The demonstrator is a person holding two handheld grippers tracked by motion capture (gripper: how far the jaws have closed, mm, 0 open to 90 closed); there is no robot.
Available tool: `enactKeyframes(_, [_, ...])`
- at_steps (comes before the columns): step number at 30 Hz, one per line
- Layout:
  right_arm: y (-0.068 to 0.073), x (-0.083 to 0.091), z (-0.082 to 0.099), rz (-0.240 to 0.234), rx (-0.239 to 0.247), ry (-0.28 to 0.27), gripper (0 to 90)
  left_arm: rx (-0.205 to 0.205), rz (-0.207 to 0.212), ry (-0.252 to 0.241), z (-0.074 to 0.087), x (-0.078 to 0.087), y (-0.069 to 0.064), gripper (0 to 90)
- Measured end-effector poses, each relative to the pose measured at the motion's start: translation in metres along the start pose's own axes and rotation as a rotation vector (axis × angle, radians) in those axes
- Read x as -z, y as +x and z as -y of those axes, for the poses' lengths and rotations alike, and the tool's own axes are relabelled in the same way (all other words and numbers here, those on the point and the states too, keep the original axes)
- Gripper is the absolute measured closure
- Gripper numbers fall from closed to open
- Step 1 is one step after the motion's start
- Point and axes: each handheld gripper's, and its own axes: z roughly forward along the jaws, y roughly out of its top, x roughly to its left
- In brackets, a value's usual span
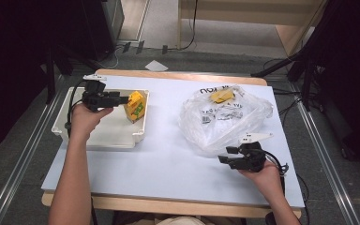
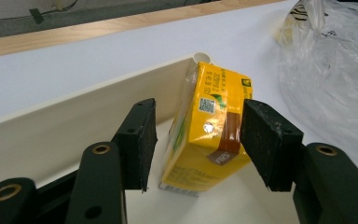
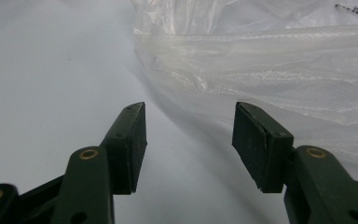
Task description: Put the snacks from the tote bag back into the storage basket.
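A yellow drink carton [image 1: 136, 107] stands tilted in the far right corner of a white tray [image 1: 104, 139]. In the left gripper view the carton [image 2: 205, 135] leans between my left gripper's [image 2: 199, 119] jaws. The right pad lies at its edge and a narrow gap shows at the left pad, so the jaws stand open around it. From above, the left gripper [image 1: 124, 99] reaches over the tray from the left. My right gripper [image 1: 224, 154] rests open and empty on the table beside a clear plastic bag [image 1: 225, 117]. Its jaws [image 3: 189, 140] point along the bag's edge [image 3: 270, 60].
The bag holds a second yellow item [image 1: 221, 96] near its far side, and the bag [image 2: 326, 70] lies right of the tray wall [image 2: 74, 121]. The white tabletop [image 1: 168, 164] spreads between tray and bag. Dark stands and cables flank the table.
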Motion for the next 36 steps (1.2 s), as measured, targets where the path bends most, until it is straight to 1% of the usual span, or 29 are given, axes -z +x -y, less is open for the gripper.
enactKeyframes(2, [0.000,0.001,-0.001,0.002,-0.002,-0.005,46.0,-0.016,-0.007,-0.001,0.002,0.005,-0.002,51.4])
enactKeyframes(4, [-0.001,0.002,-0.001,0.006,-0.002,-0.013,46.0,-0.013,0.005,0.001,0.005,0.010,-0.003,56.1])
enactKeyframes(5, [-0.001,0.002,-0.002,0.004,-0.006,-0.018,46.0,-0.010,0.013,-0.006,0.007,0.012,-0.004,58.0])
enactKeyframes(7, [-0.001,0.003,-0.002,0.003,-0.007,-0.020,46.0,0.003,0.025,-0.010,0.010,0.014,-0.004,61.1])
enactKeyframes(9, [-0.001,0.002,-0.003,0.001,-0.003,-0.024,46.1,0.018,0.030,-0.002,0.013,0.015,-0.003,63.5])
enactKeyframes(10, [-0.001,0.002,-0.003,-0.002,-0.004,-0.024,46.0,0.047,0.035,0.013,0.015,0.015,-0.001,65.4])
enactKeyframes(11, [-0.001,0.002,-0.003,-0.001,-0.004,-0.025,46.0,0.061,0.035,0.016,0.016,0.015,0.000,68.9])
enactKeyframes(12, [-0.001,0.002,-0.003,-0.002,-0.004,-0.024,46.0,0.073,0.023,0.003,0.019,0.017,0.000,70.8])
enactKeyframes(13, [-0.001,0.002,-0.003,-0.001,-0.003,-0.024,46.2,0.075,0.018,-0.006,0.021,0.018,0.000,75.3])
enactKeyframes(14, [-0.001,0.002,-0.003,-0.003,-0.004,-0.025,46.6,0.075,0.016,-0.003,0.023,0.018,0.001,77.8])
enactKeyframes(15, [-0.001,0.003,-0.003,-0.003,-0.002,-0.025,46.7,0.068,0.000,-0.001,0.025,0.018,0.001,79.2])
enactKeyframes(16, [-0.002,0.003,-0.003,-0.004,-0.003,-0.026,46.8,0.057,-0.007,0.006,0.027,0.018,0.000,83.1])
enactKeyframes(19, [-0.002,0.002,-0.003,-0.002,-0.005,-0.027,47.0,0.052,0.002,-0.001,0.033,0.017,-0.002,90.0])
enactKeyframes(20, [-0.002,0.003,-0.003,-0.002,-0.004,-0.027,47.0,0.049,0.001,0.002,0.034,0.016,-0.003,90.0])
enactKeyframes(23, [-0.002,0.003,-0.003,-0.001,-0.003,-0.029,47.0,0.043,0.025,0.000,0.037,0.016,-0.007,90.0])
enactKeyframes(26, [-0.002,0.003,-0.003,-0.001,-0.001,-0.027,47.6,0.021,0.030,0.011,0.041,0.013,-0.013,90.0])
enactKeyframes(29, [-0.002,0.002,-0.003,-0.003,-0.003,-0.027,47.6,0.011,0.049,0.016,0.044,0.009,-0.018,90.0])
enactKeyframes(31, [-0.002,0.002,-0.003,-0.002,-0.003,-0.027,47.6,0.000,0.046,0.029,0.045,0.006,-0.021,90.0])
enactKeyframes(32, [-0.003,0.002,-0.003,-0.002,-0.004,-0.026,47.6,0.005,0.047,0.029,0.046,0.005,-0.022,90.0])
enactKeyframes(33, [-0.003,0.002,-0.003,-0.003,-0.005,-0.026,47.7,0.000,0.045,0.034,0.046,0.003,-0.023,90.0])
enactKeyframes(36, [-0.003,0.002,-0.003,0.001,-0.002,-0.025,47.7,0.004,0.062,0.037,0.047,-0.004,-0.023,90.0])
